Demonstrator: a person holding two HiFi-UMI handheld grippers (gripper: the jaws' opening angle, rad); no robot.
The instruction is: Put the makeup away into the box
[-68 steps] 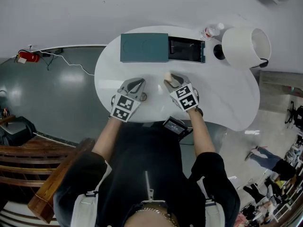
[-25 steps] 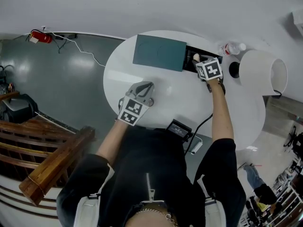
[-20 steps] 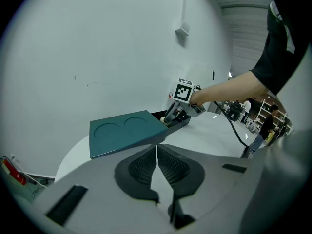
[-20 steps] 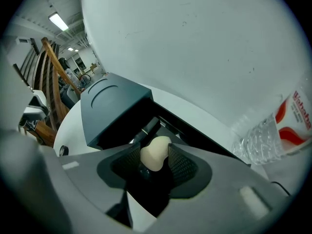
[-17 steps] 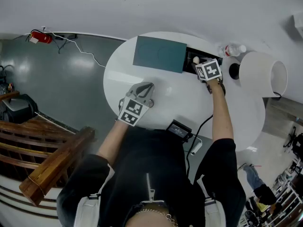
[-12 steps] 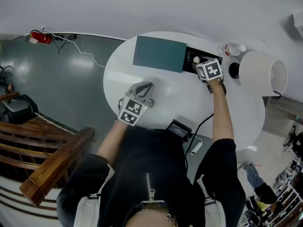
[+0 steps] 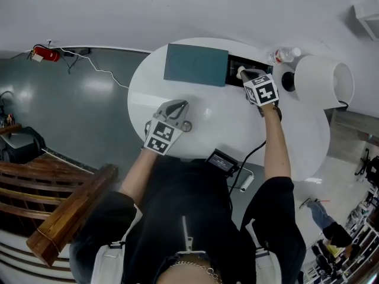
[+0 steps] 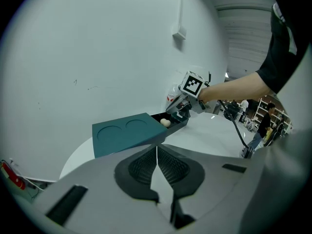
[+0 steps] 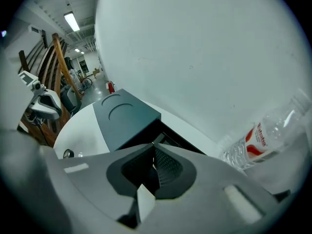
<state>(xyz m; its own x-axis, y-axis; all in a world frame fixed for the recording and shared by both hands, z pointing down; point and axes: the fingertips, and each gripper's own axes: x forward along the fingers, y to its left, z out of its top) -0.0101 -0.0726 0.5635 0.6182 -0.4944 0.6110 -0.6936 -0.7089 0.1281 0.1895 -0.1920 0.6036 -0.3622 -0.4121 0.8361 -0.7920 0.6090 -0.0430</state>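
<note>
Two grippers are in play, and both are empty. Head view: the left gripper (image 7: pixel 176 105) hovers low over the white table (image 7: pixel 225 123), well apart from the teal box (image 7: pixel 196 64). The box lid sits offset to the left, which leaves the black tray (image 7: pixel 233 70) exposed. The right gripper (image 7: pixel 247 77) hangs over that tray, and the cream makeup sponge (image 7: pixel 240 71) lies just beside its tips, inside the tray as far as this view shows. Left gripper view: the jaws are pressed together with nothing between them. Across the table the sponge lies in the near end of the tray, just under the right gripper. Right gripper view: the jaws have just been closing and now meet on nothing. The lid and the open tray lie below them, and a plastic bottle (image 9: pixel 263 135) stands near on the right. The step in hand appears to be clearing the tray after the drop. Lift the right gripper straight up, away from the tray wall and the bottle. Confirm that the sponge sits below the rim before the lid is moved.
</note>
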